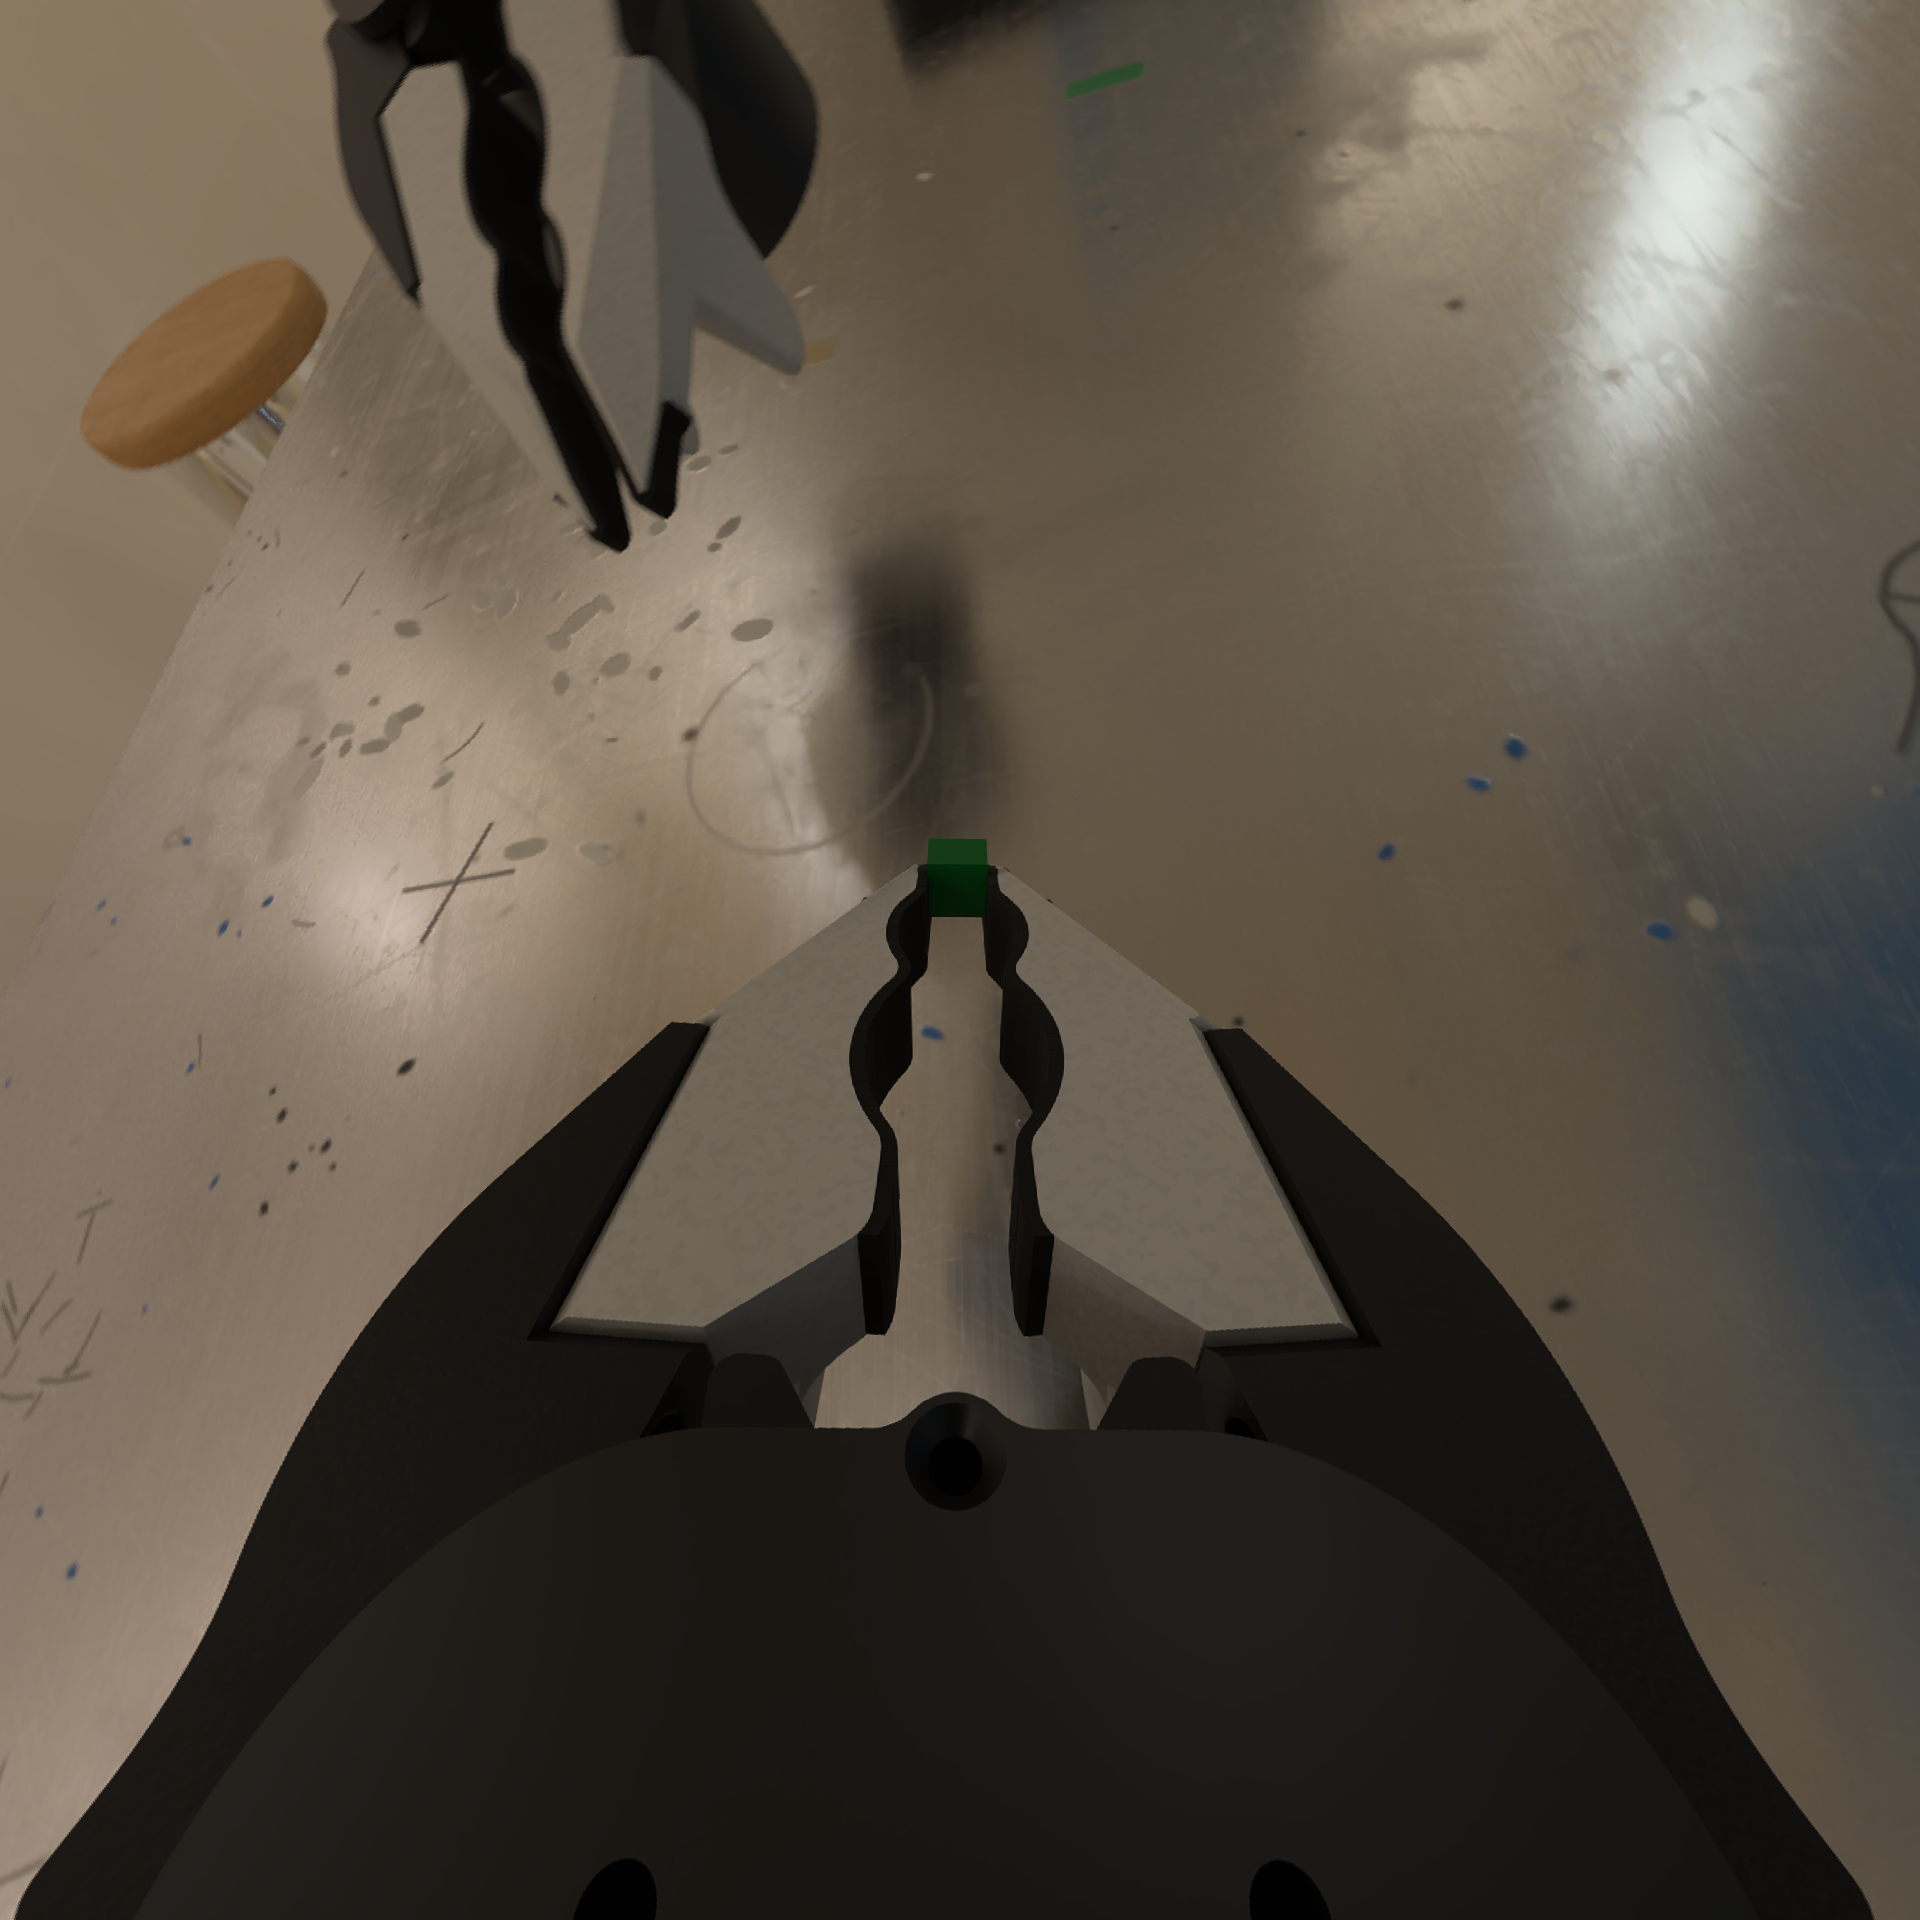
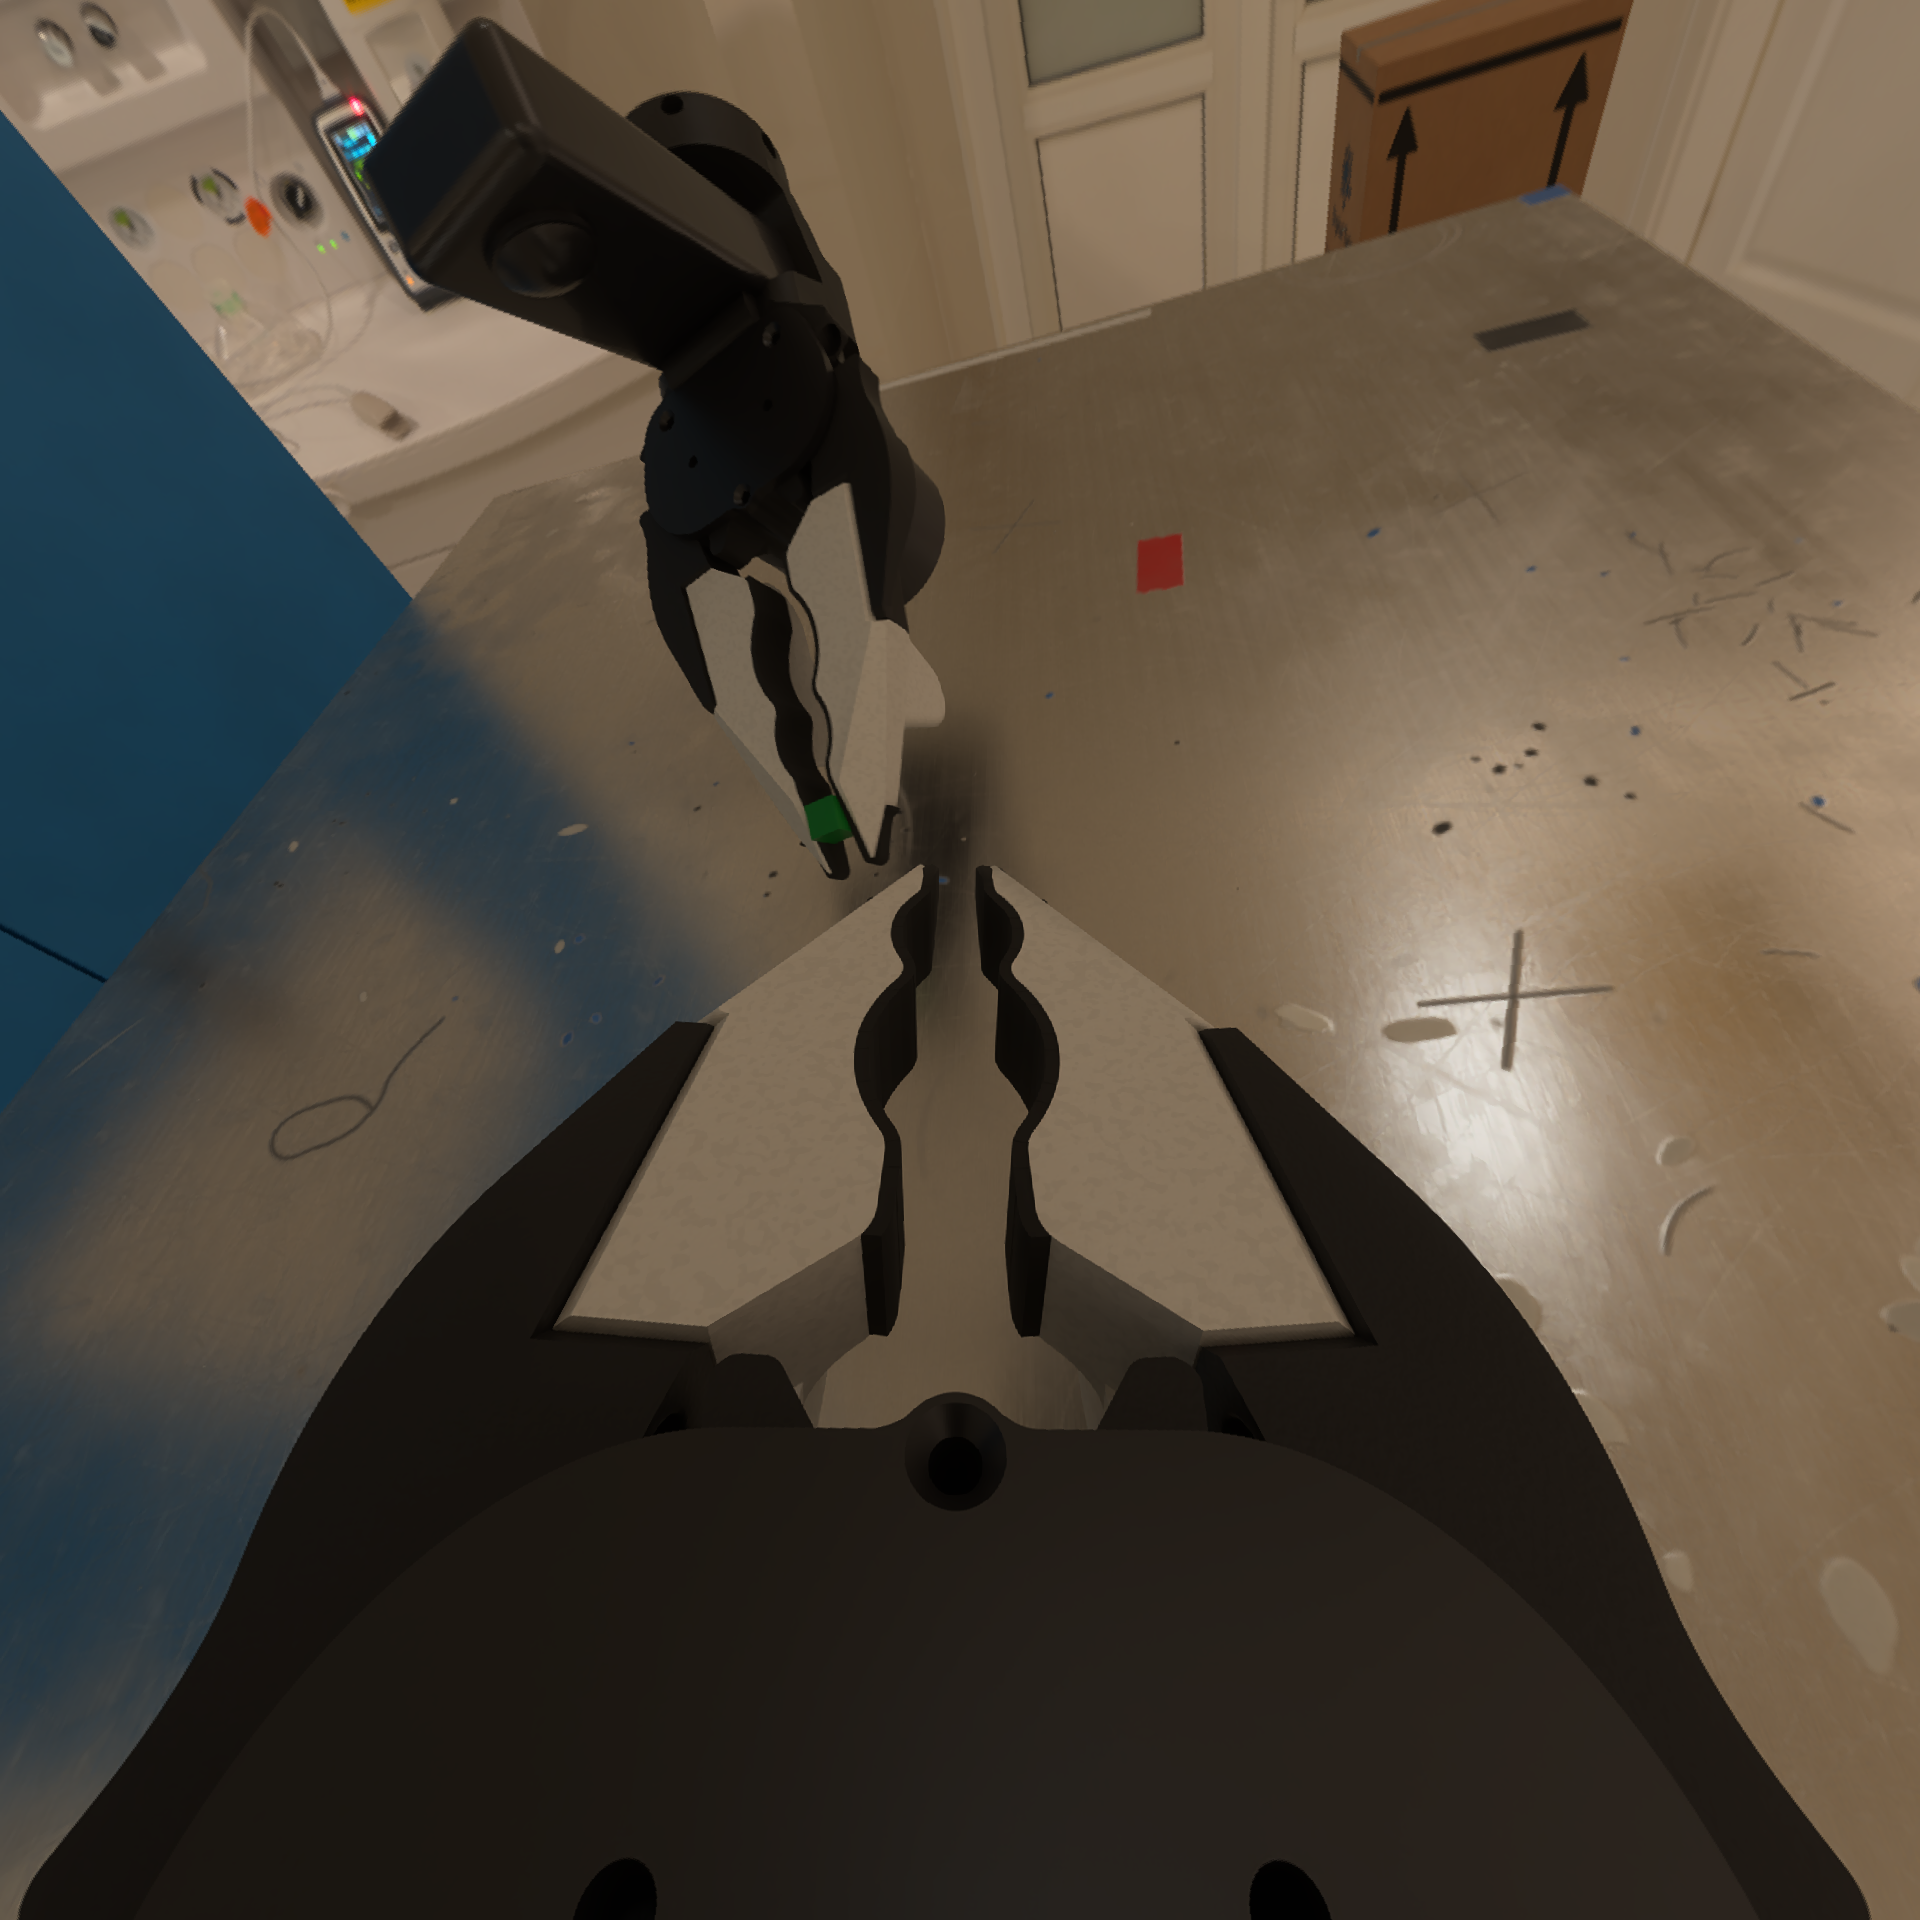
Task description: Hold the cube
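Note:
A small green cube [image 1: 957,879] sits between the fingertips of my left gripper [image 1: 957,885], which is shut on it and holds it above the metal table [image 1: 1299,540]. The right wrist view shows the cube [image 2: 828,819] near the tips of the left gripper [image 2: 854,854], which points steeply down. My right gripper [image 2: 954,881] is empty, its jaws a narrow gap apart, with its tips close to the right of the left gripper's tips. It also shows at the upper left of the left wrist view [image 1: 636,523].
A round wooden stool [image 1: 203,364] stands beyond the table edge. A red patch [image 2: 1161,562] and a green mark [image 1: 1104,79] lie flat on the table. A blue panel [image 2: 156,571] stands at the left and a cardboard box [image 2: 1475,125] behind the far edge.

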Robot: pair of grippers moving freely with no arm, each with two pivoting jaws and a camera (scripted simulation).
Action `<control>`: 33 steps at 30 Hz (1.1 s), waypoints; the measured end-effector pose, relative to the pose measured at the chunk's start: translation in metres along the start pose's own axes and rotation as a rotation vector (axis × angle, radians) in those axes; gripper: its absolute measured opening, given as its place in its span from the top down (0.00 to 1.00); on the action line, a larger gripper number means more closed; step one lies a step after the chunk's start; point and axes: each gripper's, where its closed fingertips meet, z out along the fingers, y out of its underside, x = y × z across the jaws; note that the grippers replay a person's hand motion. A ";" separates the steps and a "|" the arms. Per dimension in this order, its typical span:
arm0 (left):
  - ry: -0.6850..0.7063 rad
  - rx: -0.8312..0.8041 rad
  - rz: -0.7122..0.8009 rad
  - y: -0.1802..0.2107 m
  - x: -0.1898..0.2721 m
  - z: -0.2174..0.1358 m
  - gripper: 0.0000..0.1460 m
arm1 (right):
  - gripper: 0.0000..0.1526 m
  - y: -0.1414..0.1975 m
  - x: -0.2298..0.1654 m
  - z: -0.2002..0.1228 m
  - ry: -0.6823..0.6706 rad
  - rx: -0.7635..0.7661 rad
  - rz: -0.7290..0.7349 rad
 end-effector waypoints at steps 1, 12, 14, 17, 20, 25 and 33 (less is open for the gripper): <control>-0.008 -0.003 -0.025 -0.001 -0.004 -0.001 0.94 | 0.95 -0.002 0.000 0.000 0.003 0.011 -0.006; 0.010 0.244 -0.467 -0.039 -0.066 -0.009 0.94 | 0.96 -0.040 0.007 -0.009 0.085 0.288 -0.010; 0.065 0.325 -0.533 -0.043 -0.065 -0.009 0.94 | 0.96 -0.042 0.015 -0.009 0.093 0.322 0.048; 0.110 0.368 -0.600 -0.048 -0.065 -0.010 0.94 | 0.96 -0.043 0.021 -0.006 0.073 0.351 0.144; 0.157 0.407 -0.687 -0.050 -0.065 -0.007 0.94 | 0.97 -0.045 0.020 -0.003 0.005 0.391 0.233; 0.193 0.449 -0.801 -0.042 -0.070 -0.009 0.94 | 0.97 -0.042 0.021 0.001 -0.010 0.390 0.263; 0.210 0.457 -0.837 -0.039 -0.073 -0.011 0.94 | 0.97 -0.040 0.025 0.004 0.185 0.308 0.001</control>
